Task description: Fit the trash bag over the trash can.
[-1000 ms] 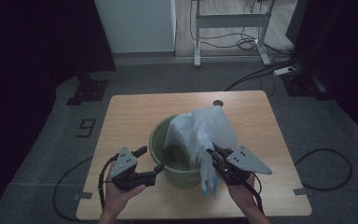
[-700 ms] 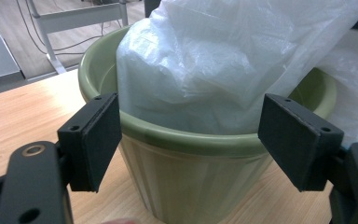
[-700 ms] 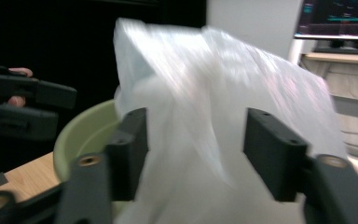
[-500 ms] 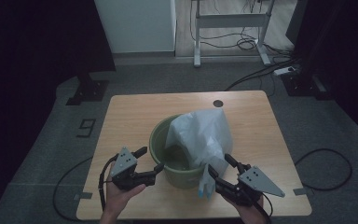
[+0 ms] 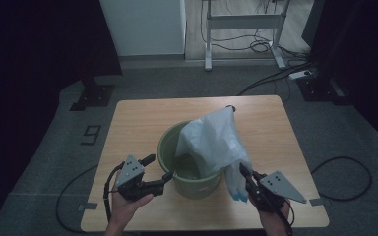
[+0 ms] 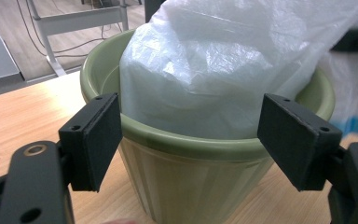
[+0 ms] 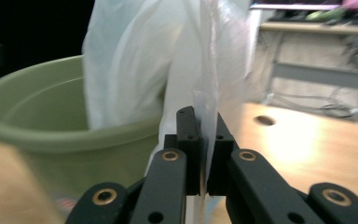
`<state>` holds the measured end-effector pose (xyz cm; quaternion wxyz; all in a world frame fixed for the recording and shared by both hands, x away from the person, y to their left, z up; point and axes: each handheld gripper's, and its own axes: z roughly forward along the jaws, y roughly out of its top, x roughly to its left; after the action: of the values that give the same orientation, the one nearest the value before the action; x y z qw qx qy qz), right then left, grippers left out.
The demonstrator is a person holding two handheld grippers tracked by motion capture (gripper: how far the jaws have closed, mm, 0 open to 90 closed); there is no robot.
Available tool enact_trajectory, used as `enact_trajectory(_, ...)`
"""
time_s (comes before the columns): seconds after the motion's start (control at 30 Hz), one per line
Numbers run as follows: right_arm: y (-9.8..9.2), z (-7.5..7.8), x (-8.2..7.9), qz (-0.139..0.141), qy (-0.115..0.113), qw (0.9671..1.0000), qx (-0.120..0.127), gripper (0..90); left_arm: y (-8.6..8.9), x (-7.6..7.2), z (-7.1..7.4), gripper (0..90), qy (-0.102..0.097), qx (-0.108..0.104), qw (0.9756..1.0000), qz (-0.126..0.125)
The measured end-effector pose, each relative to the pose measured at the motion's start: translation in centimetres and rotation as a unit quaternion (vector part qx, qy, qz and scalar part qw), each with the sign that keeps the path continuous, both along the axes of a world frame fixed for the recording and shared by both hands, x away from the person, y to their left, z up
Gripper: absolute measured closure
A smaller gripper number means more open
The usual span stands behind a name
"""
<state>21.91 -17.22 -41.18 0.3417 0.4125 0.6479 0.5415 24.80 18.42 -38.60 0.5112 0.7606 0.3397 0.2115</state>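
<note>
A green plastic bucket (image 5: 192,184) (image 6: 191,186) (image 7: 42,126) stands near the table's front edge. A white plastic bag (image 5: 214,140) (image 6: 223,70) (image 7: 135,60) sits in it and drapes over its right rim, with a blue end hanging (image 5: 236,196). My right gripper (image 5: 245,176) (image 7: 204,149) is right of the bucket. Its jaws have just been closing and are now shut on the bag's hanging film. My left gripper (image 5: 158,168) (image 6: 196,140) stands open at the bucket's left front wall, with the wall ahead of its pads (image 6: 93,140) and apart from them.
The wooden table (image 5: 138,123) has a small round hole (image 5: 231,107) at the back right. Behind it stand a desk frame (image 5: 241,22) and floor cables (image 5: 275,76). A "9" mark (image 5: 92,133) and a black stand base (image 5: 92,93) lie on the floor at left.
My right gripper has shifted toward the table's near edge, with its jaws spread in between and now pinched on the bag's hanging edge. The left gripper has stayed put.
</note>
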Motion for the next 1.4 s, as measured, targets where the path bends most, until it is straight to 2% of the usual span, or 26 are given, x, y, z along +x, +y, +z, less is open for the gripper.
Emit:
enact_trajectory(0.17,-2.0,2.0,0.6,-0.035,-0.034,0.9988,0.002,88.1,-0.3,-0.1,0.2,21.8,-0.003,0.001,1.0000,-0.003)
enact_trajectory(0.27,-2.8,3.3,1.0,-0.040,-0.056,0.9976,0.009,88.7,-0.6,0.0,0.3,21.9,-0.004,0.002,1.0000,-0.006)
enact_trajectory(0.43,-2.6,5.1,1.8,-0.018,-0.092,0.9952,0.029,88.9,-1.0,0.0,0.6,21.9,-0.006,0.003,0.9999,-0.011)
enact_trajectory(0.6,-0.8,6.3,2.5,0.017,-0.114,0.9926,0.038,89.0,-1.0,-0.1,0.9,21.8,-0.010,0.003,0.9999,-0.012)
enact_trajectory(0.7,0.6,6.5,2.7,0.040,-0.116,0.9916,0.041,89.0,-0.9,-0.2,1.1,21.9,-0.012,0.002,0.9998,-0.012)
enact_trajectory(0.9,2.8,6.1,3.0,0.071,-0.108,0.9912,0.026,89.0,-0.8,-0.3,1.4,22.0,-0.016,0.002,0.9998,-0.012)
enact_trajectory(1.17,4.1,4.8,3.5,0.098,-0.082,0.9915,0.023,88.9,-1.2,-0.3,1.6,22.1,-0.017,0.002,0.9998,-0.012)
enact_trajectory(1.4,5.1,4.1,3.7,0.114,-0.069,0.9909,0.020,88.9,-1.6,-0.5,1.9,22.0,-0.019,0.006,0.9997,-0.015)
